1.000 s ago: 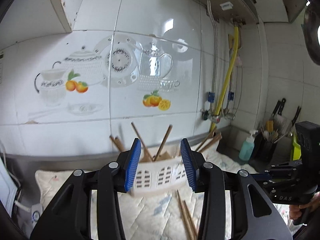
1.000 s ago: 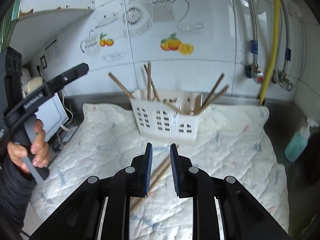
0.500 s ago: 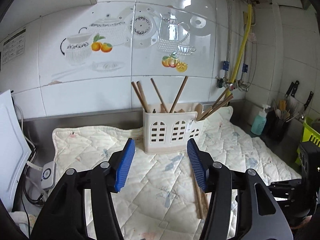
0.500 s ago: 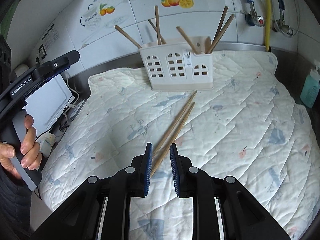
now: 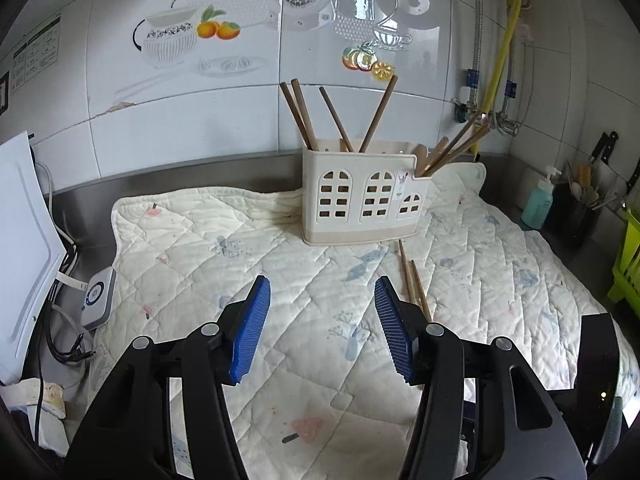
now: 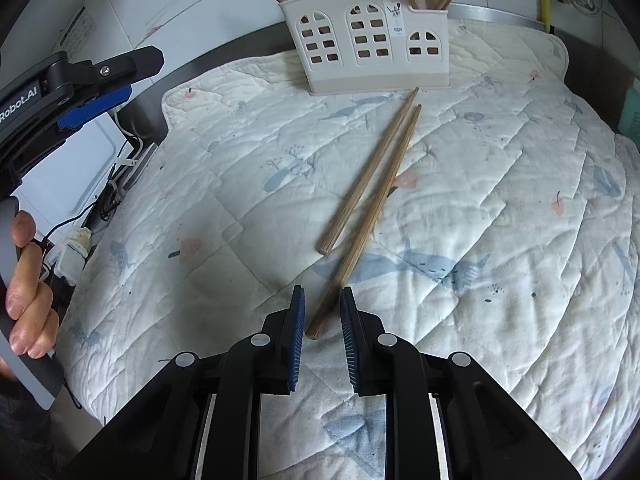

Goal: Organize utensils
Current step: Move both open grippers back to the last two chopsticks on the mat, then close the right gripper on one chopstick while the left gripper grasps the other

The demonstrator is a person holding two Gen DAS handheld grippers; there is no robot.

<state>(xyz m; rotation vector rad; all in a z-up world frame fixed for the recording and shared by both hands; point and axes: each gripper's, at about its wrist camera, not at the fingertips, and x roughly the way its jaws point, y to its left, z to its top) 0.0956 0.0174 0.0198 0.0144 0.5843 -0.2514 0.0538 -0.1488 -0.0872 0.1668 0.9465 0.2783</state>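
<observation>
A white utensil caddy [image 5: 362, 196] with arched cut-outs stands at the back of the quilted mat [image 5: 280, 264], holding several wooden chopsticks upright. It also shows in the right wrist view [image 6: 366, 40]. Two loose wooden chopsticks [image 6: 370, 196] lie side by side on the mat in front of it; they also show in the left wrist view [image 5: 412, 280]. My right gripper [image 6: 322, 306] hangs low over the near end of the longer chopstick, which lies between its slightly parted blue pads. My left gripper [image 5: 322, 304] is open wide and empty above the mat.
A white board [image 5: 24, 248] and a small white device with cables [image 5: 96, 296] sit off the mat's left edge. A green soap bottle [image 5: 538, 202], a dark utensil holder with knives [image 5: 580, 204] and a lime-green rack [image 5: 628, 264] stand at the right. Tiled wall behind.
Both grippers have pulled back from the caddy and tilted down towards the mat. My right gripper has dropped to the near end of the loose chopsticks and its jaws have parted slightly.
</observation>
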